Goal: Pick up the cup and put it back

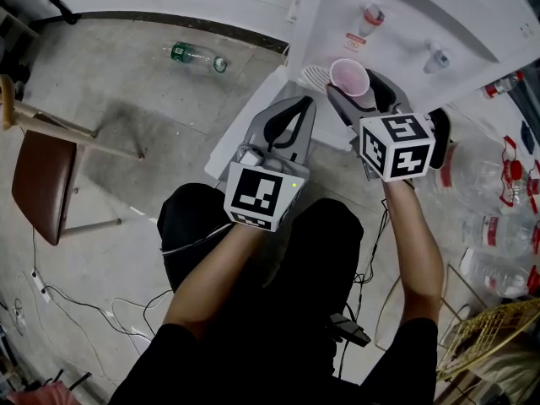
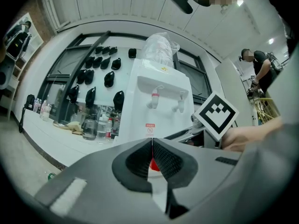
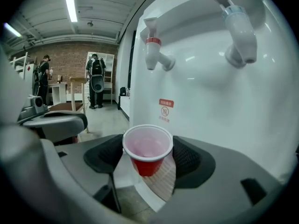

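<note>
While the right claw (image 3: pixel 148 157) grips the red cup (image 3: pixel 147 149) upright | left claw (image 2: pixel 152 143) closed, empty | water dispenser (image 3: pixel 210 97) behind cup

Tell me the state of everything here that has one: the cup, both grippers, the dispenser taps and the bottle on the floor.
cup: upright, open end up, held in the air.
right gripper: shut on the cup.
left gripper: shut, nothing between its jaws.
red tap: no water running.
blue tap: no water running.
bottle: lying on its side.
</note>
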`<action>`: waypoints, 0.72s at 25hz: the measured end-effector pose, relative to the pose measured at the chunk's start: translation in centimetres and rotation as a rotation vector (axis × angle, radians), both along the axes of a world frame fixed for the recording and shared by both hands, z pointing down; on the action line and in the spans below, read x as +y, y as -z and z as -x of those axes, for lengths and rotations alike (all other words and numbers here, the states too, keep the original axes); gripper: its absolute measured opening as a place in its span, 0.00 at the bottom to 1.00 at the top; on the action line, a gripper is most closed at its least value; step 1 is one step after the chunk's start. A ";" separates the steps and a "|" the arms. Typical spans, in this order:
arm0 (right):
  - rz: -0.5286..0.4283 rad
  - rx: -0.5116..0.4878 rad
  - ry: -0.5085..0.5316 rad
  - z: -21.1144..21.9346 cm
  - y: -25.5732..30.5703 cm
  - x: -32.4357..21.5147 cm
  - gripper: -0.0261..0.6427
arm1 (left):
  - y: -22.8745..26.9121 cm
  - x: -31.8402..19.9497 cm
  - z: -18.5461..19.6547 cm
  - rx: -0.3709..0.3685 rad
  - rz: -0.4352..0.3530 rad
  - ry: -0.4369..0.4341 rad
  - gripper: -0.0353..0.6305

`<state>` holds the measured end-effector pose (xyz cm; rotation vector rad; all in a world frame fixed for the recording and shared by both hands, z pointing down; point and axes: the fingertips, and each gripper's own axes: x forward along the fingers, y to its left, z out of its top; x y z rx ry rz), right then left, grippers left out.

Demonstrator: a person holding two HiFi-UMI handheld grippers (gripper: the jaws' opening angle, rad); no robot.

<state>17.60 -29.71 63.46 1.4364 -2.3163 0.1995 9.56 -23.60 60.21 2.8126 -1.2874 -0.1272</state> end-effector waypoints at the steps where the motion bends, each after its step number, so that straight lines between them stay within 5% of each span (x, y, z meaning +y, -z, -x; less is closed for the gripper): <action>1: -0.004 -0.005 -0.003 0.0 0.1 -0.2 0.52 | 0.0 0.0 0.0 0.002 0.001 0.000 0.06; 18: -0.077 -0.017 -0.022 0.5 0.1 -1.7 0.52 | -0.1 0.0 0.2 0.006 0.003 0.002 0.06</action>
